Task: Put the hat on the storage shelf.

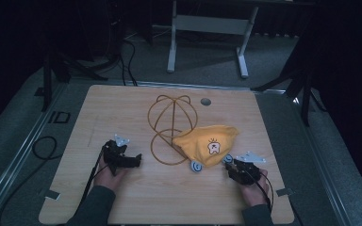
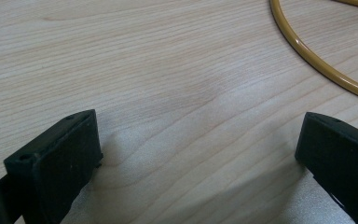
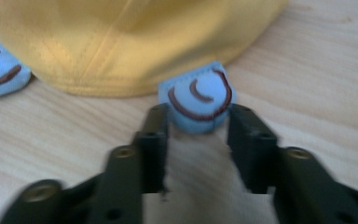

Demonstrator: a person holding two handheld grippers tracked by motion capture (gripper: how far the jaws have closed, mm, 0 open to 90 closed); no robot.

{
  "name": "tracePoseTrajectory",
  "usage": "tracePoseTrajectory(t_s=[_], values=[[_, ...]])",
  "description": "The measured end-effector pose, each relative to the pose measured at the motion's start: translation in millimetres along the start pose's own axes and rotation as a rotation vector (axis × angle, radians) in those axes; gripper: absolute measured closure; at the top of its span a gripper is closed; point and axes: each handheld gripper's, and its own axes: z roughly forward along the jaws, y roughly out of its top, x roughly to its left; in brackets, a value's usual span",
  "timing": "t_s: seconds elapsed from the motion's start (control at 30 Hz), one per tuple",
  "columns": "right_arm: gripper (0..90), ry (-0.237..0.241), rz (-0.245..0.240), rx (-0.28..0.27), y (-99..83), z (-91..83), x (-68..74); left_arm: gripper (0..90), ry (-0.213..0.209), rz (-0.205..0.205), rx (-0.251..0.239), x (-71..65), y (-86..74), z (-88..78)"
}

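Right gripper half open, tips flanking the yellow cap's blue ear; left gripper wide open, empty, beside wire stand.

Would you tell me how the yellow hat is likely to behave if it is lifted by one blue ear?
The hat lies slumped on the table, so it would probably hang limp. It looks like thin cloth, so likely light. The ear between the right gripper's jaws looks soft and padded, so it may squash but shouldn't slip much.
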Motion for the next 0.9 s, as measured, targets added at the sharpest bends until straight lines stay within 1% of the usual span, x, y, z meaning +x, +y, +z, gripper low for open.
tracePoseTrajectory(t_s=[0.07,0.1,0.13,0.17,0.2,0.23,0.27,0.4,0.47,0.5,0.53,0.6,0.77,0.9], values=[[45.1,0.013,-0.012,0.002,1.8,2.6,0.7,0.1,0.000,0.000,0.000,0.0,0.0,0.0],[45.1,0.013,-0.012,0.002,1.8,2.6,0.7,0.1,0.000,0.000,0.000,0.0,0.0,0.0],[41.6,0.016,-0.034,0.003,2.7,6.3,1.1,0.1,0.000,0.000,0.000,0.0,0.0,0.0],[41.6,0.016,-0.034,0.003,2.7,6.3,1.1,0.1,0.000,0.000,0.001,0.0,0.1,0.0],[46.1,0.044,-0.009,0.008,4.3,8.6,-2.3,0.1,-0.001,-0.001,0.000,-0.1,0.0,0.0],[50.4,0.056,0.008,0.010,4.6,8.8,-4.1,0.1,-0.001,-0.001,0.000,-0.1,0.0,0.0],[53.6,0.055,0.007,0.008,4.8,8.5,-5.4,0.1,0.000,0.000,0.000,0.0,0.0,0.0],[71.7,0.047,0.014,0.026,6.7,6.7,-6.9,0.1,-0.001,0.000,0.000,-0.1,0.0,0.0],[77.0,0.043,0.011,0.031,7.5,6.5,-5.5,0.1,-0.001,-0.001,0.000,-0.1,0.0,0.1],[77.0,0.043,0.011,0.031,7.5,6.5,-5.5,0.1,-0.001,-0.001,0.000,-0.1,0.0,0.1],[79.8,0.039,0.010,0.036,8.3,6.5,-4.5,0.1,0.000,0.000,0.000,0.0,0.0,0.0],[81.1,0.035,0.013,0.033,8.3,6.2,-3.9,0.1,-0.001,0.000,0.001,-0.1,0.1,0.0],[82.0,0.031,0.010,0.024,10.3,3.0,-1.6,0.1,0.000,0.000,0.001,0.0,0.1,0.0],[82.3,0.023,0.003,0.002,13.8,-3.7,1.6,0.1,-0.001,0.000,0.002,-0.1,0.1,-0.1]])
